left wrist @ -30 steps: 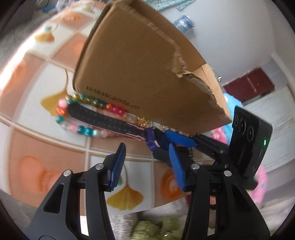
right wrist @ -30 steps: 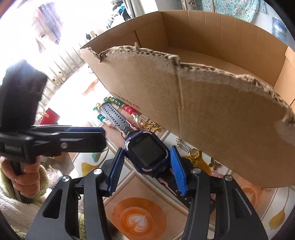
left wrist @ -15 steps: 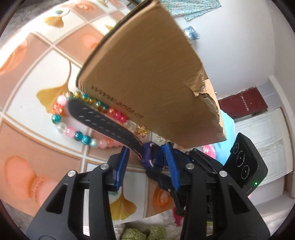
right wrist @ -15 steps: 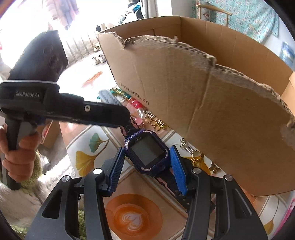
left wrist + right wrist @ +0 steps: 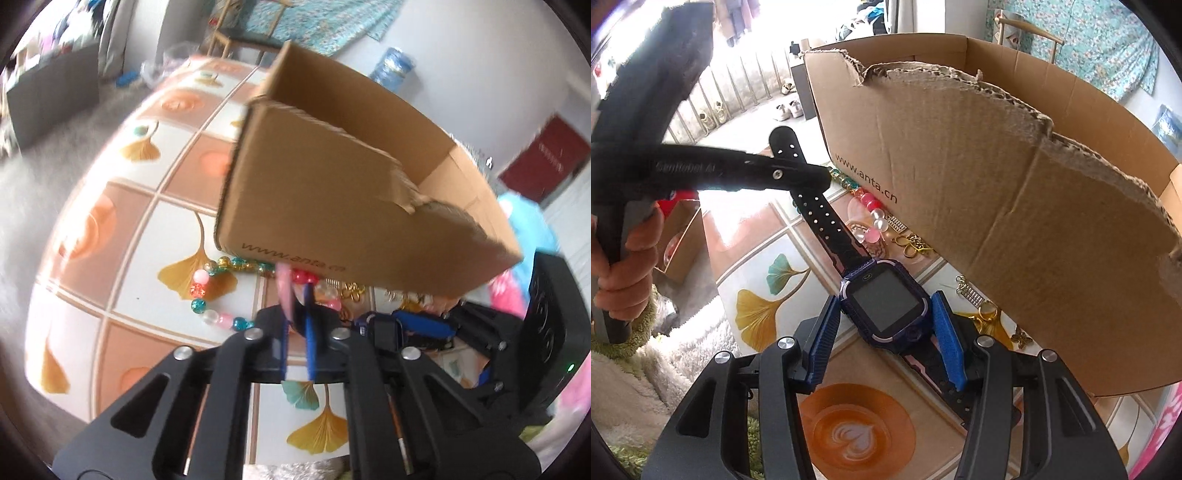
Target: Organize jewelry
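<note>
A dark blue smartwatch [image 5: 886,306] lies over the tiled tabletop [image 5: 857,435], in front of a torn cardboard box [image 5: 997,184]. My right gripper [image 5: 884,300] is shut on the watch body, a blue pad pressing each side. The perforated black strap [image 5: 820,214] runs up and left from it. My left gripper [image 5: 822,176] crosses that strap and is shut on it. In the left wrist view the left gripper [image 5: 297,310] pinches the strap [image 5: 284,284] edge-on, its pink inner face showing. The right gripper [image 5: 406,326] sits just right of it.
A colourful bead bracelet [image 5: 201,291] lies against the foot of the box [image 5: 332,192]. Gold earrings and charms [image 5: 912,245] are scattered along the box's base, with more of these charms [image 5: 986,314] right of the watch. A hand [image 5: 624,266] grips the left handle. Fluffy rug lies below the table edge.
The left jaws closed from wide open onto the watch strap. That gripper rolled and rose slightly, lifting the strap end off the beads. The right gripper kept its hold on the watch body.
</note>
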Demonstrator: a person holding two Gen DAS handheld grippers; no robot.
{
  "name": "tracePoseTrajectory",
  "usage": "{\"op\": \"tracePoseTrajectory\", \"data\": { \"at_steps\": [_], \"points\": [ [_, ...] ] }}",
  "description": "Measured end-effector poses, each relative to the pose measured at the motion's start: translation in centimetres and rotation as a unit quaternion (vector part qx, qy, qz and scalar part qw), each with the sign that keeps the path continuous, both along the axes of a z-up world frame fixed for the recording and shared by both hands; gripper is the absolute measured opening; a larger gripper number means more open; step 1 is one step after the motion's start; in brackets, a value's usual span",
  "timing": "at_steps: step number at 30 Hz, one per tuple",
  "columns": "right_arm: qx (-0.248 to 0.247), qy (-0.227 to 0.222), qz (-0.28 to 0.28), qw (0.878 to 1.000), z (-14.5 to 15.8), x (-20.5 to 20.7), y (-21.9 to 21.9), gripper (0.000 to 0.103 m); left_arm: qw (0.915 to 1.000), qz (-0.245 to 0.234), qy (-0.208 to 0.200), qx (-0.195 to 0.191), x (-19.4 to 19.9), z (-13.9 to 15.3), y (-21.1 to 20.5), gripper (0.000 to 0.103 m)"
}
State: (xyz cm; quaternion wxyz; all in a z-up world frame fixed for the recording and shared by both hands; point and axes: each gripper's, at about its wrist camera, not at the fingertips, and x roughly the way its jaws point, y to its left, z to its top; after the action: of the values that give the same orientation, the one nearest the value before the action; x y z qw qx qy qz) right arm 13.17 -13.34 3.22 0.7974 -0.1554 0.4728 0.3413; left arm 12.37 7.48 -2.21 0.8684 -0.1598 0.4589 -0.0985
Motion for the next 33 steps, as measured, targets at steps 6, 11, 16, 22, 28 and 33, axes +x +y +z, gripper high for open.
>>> {"op": "tracePoseTrajectory", "data": {
  "at_steps": [6, 11, 16, 22, 28, 33],
  "points": [
    [-0.002, 0.004, 0.000, 1.000, 0.2, -1.4, 0.8, 0.050, 0.9959, -0.029, -0.028, 0.081, -1.4, 1.6, -2.1, 0.002],
    [-0.005, 0.007, -0.014, 1.000, 0.7, -2.7, 1.1, 0.050, 0.9921, -0.035, -0.010, 0.120, -3.1, 0.8, -2.3, 0.002],
    [0.034, 0.033, -0.080, 0.996, 2.2, -3.6, -1.9, 0.050, 0.9896, -0.043, 0.001, 0.137, -3.8, -0.3, -1.5, 0.003],
    [0.088, 0.082, -0.188, 0.975, 2.7, -4.4, -7.5, 0.050, 0.9874, -0.051, -0.001, 0.150, -4.0, -0.7, -1.3, 0.004],
    [0.130, 0.127, -0.267, 0.947, 1.1, -4.0, -11.6, 0.050, 0.9874, -0.051, -0.001, 0.150, -4.1, -0.9, -1.3, 0.004],
    [0.168, 0.147, -0.282, 0.933, 0.2, -3.2, -12.0, 0.050, 0.9881, -0.047, 0.001, 0.146, -4.1, -0.8, -1.0, 0.005]
  ]
}}
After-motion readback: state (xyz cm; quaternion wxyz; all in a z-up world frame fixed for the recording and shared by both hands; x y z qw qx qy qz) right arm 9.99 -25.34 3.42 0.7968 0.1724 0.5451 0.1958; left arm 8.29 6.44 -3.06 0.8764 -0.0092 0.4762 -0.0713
